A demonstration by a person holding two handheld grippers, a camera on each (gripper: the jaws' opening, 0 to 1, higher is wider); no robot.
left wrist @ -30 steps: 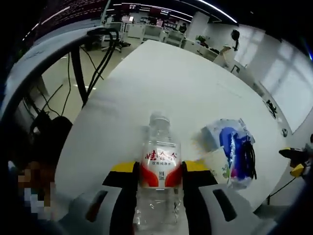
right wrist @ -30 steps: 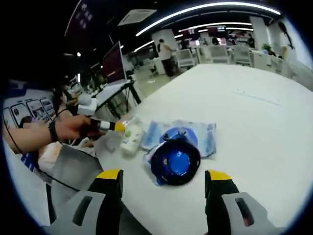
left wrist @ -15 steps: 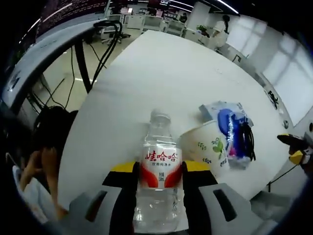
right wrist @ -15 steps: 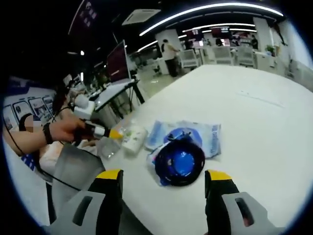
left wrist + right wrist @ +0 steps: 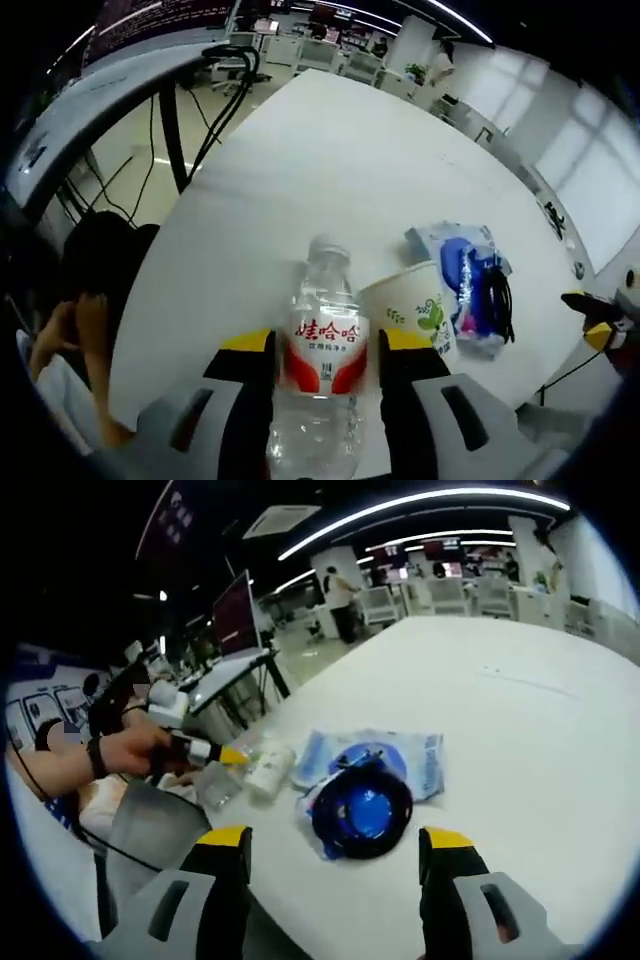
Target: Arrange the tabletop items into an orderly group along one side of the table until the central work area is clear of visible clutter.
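While its yellow-tipped jaws press in from either side, the left gripper (image 5: 325,360) clamps a clear plastic water bottle (image 5: 322,370) at its red-and-white label, the bottle held upright over the near edge of a long white table (image 5: 340,160). In the left gripper view, a white paper cup (image 5: 412,315) printed with green leaves stands just beside the bottle, on its right. Next to the cup lies a clear plastic packet (image 5: 470,285) with blue contents and a coil of black cable (image 5: 497,298) on top. At the far right of that view, the yellow tip of the right gripper (image 5: 598,322) shows off the table's edge.

In the right gripper view, the right gripper (image 5: 335,855) hangs with its jaws spread wide and nothing between them, pointed at the black cable (image 5: 362,810) coiled on the blue-filled packet (image 5: 395,755). To the left of the packet stands the cup (image 5: 268,765), and beside it the bottle (image 5: 222,780), blurred at the table's edge. A person's hand (image 5: 135,750) with a dark wristband holds the left gripper (image 5: 225,755) there. An open-plan office with desks, a monitor (image 5: 232,608) and ceiling strip lights lies beyond the table.
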